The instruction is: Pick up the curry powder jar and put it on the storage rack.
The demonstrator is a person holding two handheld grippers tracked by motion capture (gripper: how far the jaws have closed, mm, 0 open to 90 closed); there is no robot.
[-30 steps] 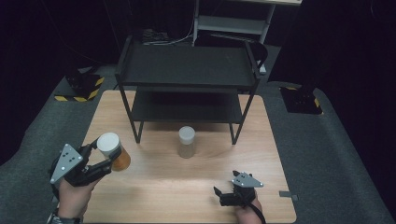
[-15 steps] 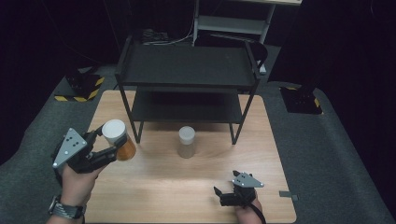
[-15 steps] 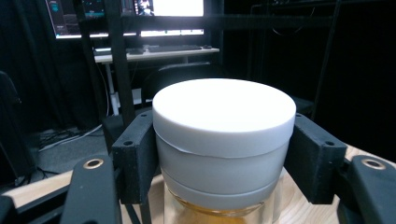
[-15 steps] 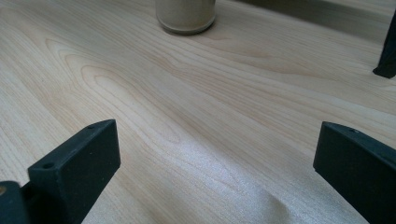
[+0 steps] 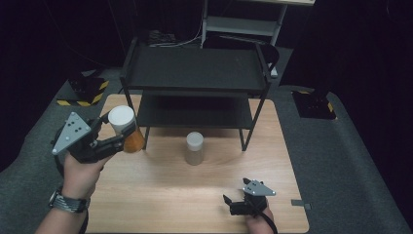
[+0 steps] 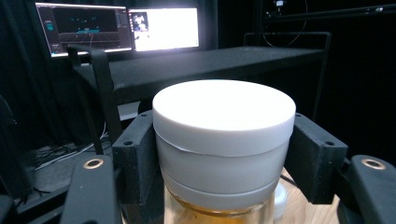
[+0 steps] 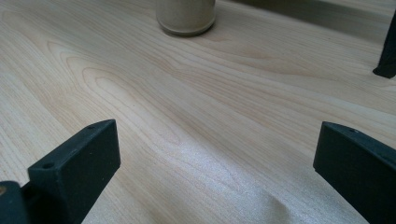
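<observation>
Left gripper [image 5: 114,139] was clamped on the amber jar [image 5: 127,130], jaws pinching it just under its white lid [image 6: 224,109], jar held up off the table [image 5: 160,195] at the front-left corner of the black shelf rack [image 5: 195,68]. In the left gripper view the jar sat roughly upright, squeezed on both sides, with the rack's top shelf [image 6: 210,63] beyond and a little above the lid. Right gripper [image 5: 238,204] rested low at the table's near edge, jaws wide apart, holding nothing. A second jar [image 5: 194,147] stood on the wood in front of the rack, well apart from both.

Looked like a lift toward the rack. To do it well: keep the jar level, clear the left post [image 6: 105,93] and the raised shelf lip, set it down flat before letting go. The grip was high near the lid, so a tilt could swing the bottom; go slow.
</observation>
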